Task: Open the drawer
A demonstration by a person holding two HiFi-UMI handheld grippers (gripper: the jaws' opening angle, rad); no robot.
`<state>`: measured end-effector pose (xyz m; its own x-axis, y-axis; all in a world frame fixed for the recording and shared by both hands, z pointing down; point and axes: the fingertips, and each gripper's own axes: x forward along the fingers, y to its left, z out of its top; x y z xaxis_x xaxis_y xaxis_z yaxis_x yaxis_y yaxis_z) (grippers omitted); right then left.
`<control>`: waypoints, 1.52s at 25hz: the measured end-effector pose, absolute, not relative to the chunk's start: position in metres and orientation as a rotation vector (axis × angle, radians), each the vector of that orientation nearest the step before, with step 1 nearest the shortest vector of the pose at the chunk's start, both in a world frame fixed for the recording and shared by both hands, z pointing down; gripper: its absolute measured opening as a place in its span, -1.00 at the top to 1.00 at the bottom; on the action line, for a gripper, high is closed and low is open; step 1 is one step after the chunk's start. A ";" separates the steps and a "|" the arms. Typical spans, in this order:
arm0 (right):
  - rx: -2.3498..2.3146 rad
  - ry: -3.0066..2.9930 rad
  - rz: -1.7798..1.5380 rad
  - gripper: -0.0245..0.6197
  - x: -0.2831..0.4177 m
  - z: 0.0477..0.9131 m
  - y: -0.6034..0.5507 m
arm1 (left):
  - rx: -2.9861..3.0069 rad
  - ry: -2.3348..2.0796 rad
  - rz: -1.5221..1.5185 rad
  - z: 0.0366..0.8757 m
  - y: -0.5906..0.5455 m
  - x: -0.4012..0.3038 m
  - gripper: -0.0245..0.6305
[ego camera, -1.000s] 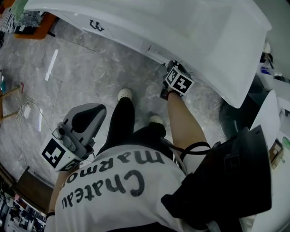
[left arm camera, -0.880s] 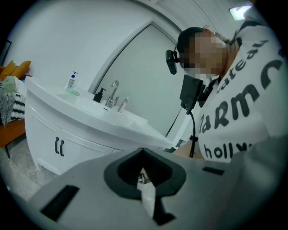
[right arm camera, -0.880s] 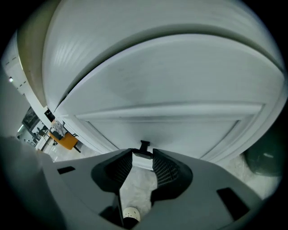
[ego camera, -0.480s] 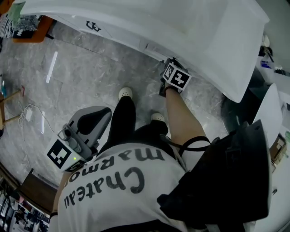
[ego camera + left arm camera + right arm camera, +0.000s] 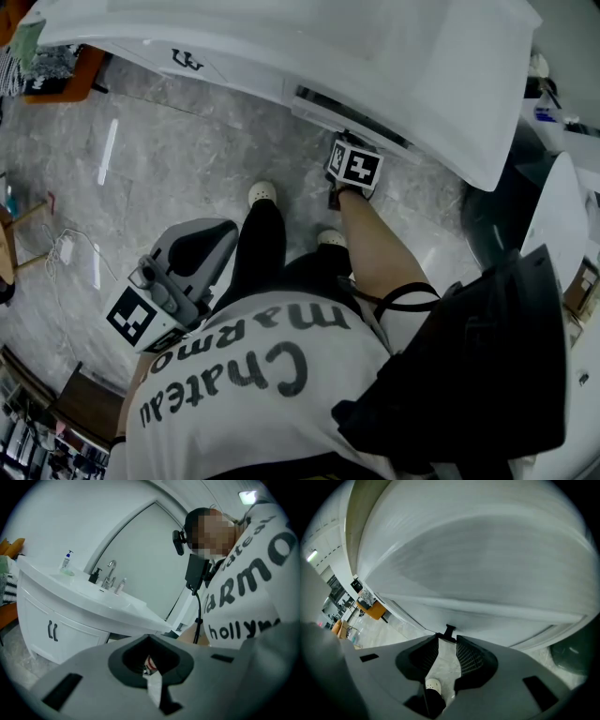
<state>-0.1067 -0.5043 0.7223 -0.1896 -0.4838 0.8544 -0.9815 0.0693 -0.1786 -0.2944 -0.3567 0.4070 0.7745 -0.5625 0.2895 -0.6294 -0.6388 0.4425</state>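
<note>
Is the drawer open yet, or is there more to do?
Partly. Done: the right gripper has just closed its jaws on the small black handle, and a dark gap shows the drawer is out a little. In hand: the pull. Left: slide it out the rest of the way. The left gripper hangs shut, away from the drawer.

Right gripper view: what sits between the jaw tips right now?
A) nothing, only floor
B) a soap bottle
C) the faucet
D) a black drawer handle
D: the black drawer handle on the white cabinet front sits right at the tips of the right gripper, whose jaws have just been closing onto it.
</note>
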 end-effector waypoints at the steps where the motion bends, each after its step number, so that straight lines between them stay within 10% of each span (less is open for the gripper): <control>1: 1.453 -1.738 1.056 0.53 -0.108 0.723 -0.501 | 2.445 -0.870 0.182 0.409 -0.355 -0.292 0.90; 38: 1.194 -1.690 0.898 0.65 -0.124 0.726 -0.439 | 2.469 -0.739 0.226 0.410 -0.288 -0.270 0.90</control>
<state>-0.1245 -0.4391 0.7261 -0.1750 -0.3391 0.9243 -0.9559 0.2835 -0.0769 -0.2701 -0.2883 0.4103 0.8350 -0.4583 0.3046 -0.5503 -0.6994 0.4561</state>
